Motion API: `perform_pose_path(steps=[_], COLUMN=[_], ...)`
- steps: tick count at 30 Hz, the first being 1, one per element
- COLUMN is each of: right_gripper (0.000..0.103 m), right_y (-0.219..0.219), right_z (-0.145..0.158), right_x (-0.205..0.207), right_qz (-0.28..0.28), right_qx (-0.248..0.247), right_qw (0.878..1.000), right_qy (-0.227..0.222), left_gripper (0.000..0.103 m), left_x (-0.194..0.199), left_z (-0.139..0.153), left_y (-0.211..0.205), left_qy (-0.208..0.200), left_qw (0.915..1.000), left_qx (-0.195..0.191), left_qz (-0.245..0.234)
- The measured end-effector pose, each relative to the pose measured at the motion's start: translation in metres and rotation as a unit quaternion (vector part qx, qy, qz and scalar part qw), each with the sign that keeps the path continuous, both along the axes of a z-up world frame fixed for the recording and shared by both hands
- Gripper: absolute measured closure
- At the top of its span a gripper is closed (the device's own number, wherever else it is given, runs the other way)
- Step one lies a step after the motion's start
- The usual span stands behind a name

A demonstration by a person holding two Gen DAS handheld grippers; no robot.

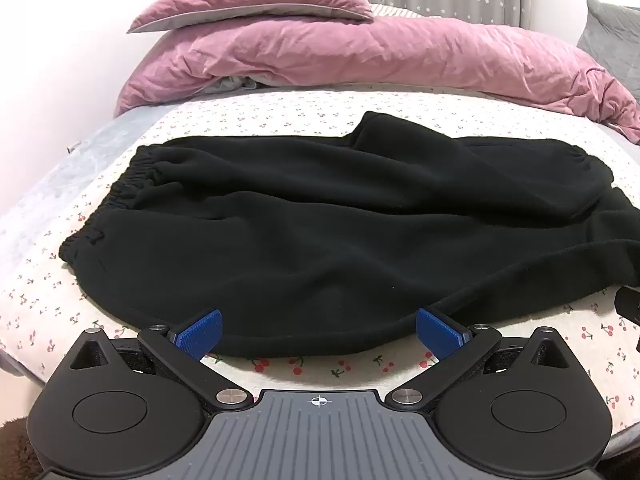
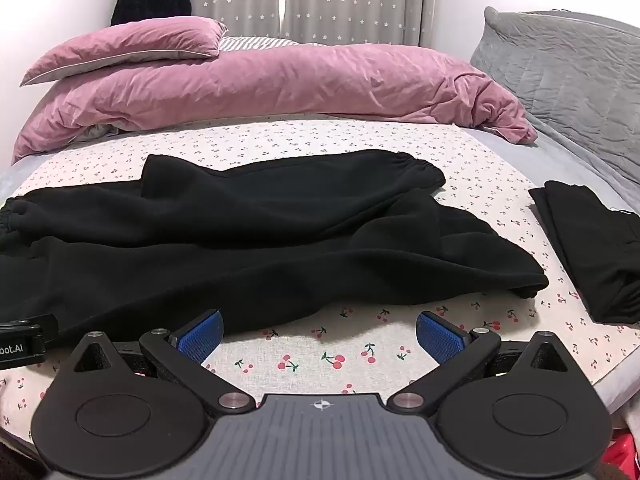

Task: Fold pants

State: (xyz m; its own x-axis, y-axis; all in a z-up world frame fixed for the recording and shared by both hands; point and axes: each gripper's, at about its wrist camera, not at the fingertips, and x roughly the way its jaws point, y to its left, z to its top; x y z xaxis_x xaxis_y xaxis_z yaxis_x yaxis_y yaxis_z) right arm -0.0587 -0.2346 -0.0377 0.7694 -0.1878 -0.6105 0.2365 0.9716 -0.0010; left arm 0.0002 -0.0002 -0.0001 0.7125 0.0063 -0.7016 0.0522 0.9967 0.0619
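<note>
Both sets of jaws are standing wide open and empty: the left gripper (image 1: 319,330) is hovering at the near hem of the black pants (image 1: 304,216), the right gripper (image 2: 319,330) just short of it. The pants are lying spread and rumpled, folding seemingly not started. A folded dark garment (image 2: 592,248) is sitting right of the pants on the cherry-print bed (image 2: 320,140), pink duvet (image 2: 280,80) beyond.
</note>
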Motion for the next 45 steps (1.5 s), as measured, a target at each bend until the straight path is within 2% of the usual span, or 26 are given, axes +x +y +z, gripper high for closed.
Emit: perform_pose_path(steps=[12,14,35,45], right_gripper=[0.000,0.000,0.000,0.000], right_y=[-0.003,-0.004,0.004,0.003], right_z=[-0.003,-0.004,-0.005,-0.003], right_x=[0.001,0.001,0.003,0.002], right_qz=[-0.001,-0.001,0.004,0.003], right_qx=[0.005,0.006,0.013,0.013], right_qw=[1.000,1.000,1.000,1.000], right_qy=[-0.001,-0.001,0.004,0.002], left_gripper=[0.000,0.000,0.000,0.000], left_x=[0.009,-0.003,-0.005,-0.007], left_z=[-0.001,0.001,0.001,0.002], left_y=[0.010,-0.003,-0.007,-0.008], left_qy=[-0.005,-0.010,-0.014,-0.008], left_qw=[1.0000,0.9998,0.9996,0.9999], left_qx=[0.006,0.015,0.025,0.008], left_qz=[0.004,0.001,-0.002,-0.003])
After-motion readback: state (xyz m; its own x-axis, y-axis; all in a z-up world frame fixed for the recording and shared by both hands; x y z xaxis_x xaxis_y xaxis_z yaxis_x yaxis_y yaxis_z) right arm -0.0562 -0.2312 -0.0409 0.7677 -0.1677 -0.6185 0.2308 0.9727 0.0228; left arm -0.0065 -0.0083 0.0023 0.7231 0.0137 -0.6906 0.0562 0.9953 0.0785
